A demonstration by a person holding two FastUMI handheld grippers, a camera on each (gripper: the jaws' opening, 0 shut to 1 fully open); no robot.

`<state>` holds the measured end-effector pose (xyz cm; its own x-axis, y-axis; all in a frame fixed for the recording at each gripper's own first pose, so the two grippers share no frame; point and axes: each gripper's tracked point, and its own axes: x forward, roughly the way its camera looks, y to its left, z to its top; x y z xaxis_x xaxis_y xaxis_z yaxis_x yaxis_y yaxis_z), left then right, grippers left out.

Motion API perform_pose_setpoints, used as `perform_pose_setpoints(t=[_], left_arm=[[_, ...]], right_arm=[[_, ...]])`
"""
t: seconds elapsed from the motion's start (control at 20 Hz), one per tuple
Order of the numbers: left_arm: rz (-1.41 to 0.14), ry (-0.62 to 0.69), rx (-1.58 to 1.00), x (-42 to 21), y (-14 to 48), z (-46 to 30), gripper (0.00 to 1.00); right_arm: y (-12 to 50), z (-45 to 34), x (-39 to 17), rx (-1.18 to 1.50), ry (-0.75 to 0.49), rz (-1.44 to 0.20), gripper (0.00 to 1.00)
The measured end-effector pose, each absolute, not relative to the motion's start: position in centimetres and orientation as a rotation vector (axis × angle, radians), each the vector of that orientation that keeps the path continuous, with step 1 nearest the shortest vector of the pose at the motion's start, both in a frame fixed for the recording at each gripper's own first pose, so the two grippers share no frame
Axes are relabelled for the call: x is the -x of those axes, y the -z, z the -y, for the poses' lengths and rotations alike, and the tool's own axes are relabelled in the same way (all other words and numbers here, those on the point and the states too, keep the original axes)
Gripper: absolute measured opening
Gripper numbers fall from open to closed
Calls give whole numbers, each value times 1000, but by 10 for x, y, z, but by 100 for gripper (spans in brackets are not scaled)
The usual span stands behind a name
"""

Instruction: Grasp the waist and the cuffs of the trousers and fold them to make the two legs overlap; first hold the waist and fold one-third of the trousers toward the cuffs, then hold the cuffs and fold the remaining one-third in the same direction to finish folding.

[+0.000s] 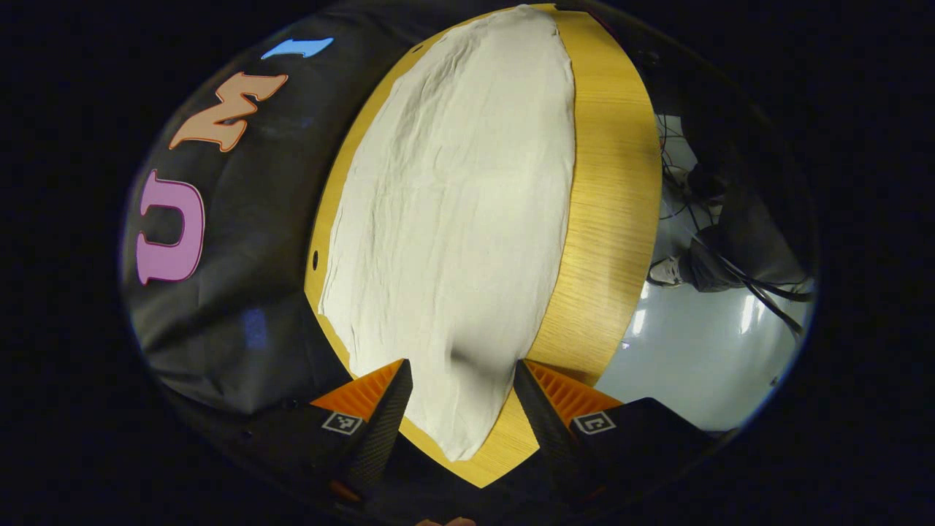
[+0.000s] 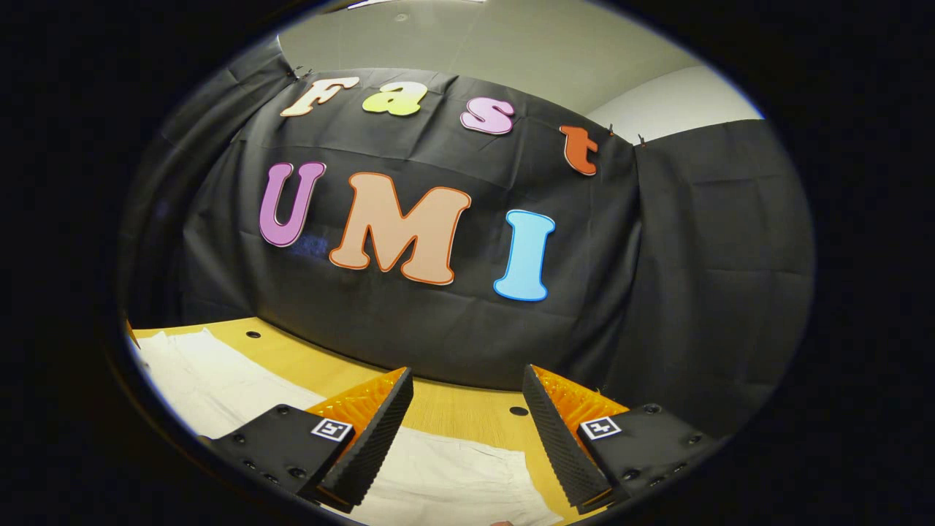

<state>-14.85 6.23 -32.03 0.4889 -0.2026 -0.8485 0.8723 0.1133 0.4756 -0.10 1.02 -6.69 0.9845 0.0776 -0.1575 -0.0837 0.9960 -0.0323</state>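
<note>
Evidently nothing is folded yet: the cream-white cloth trousers (image 1: 453,241) lie flat on the yellow wooden tabletop (image 1: 610,219), while the left tool (image 1: 462,383) and right tool (image 2: 467,391) hover spread and empty.

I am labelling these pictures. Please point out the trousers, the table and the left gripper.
trousers (image 1: 453,219): left gripper view, middle of the pale cloth.
table (image 1: 613,204): left gripper view, bare wood beside the trousers.
left gripper (image 1: 462,380): left gripper view, midway between its open fingertips.

The trousers (image 2: 219,387) run out of the right gripper view's lower edge, and the fingers (image 2: 372,438) cover part of them.
</note>
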Motion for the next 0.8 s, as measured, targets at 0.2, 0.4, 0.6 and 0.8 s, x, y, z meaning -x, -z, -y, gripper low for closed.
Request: perform_pose_setpoints(t=[0.2,0.4,0.6,0.8], left_arm=[[-669,867,-1237,129,323,-58,89],[-679,863,-1243,118,328,-56,84],[-735,889,-1239,131,335,-53,50],[-816,902,-1189,140,343,-54,10]], right_arm=[[70,-4,4,49,-66,-164,99],[74,-2,6,57,-58,-175,97],[78,0,11,63,-69,-186,97],[89,10,16,119,-77,-208,97]])
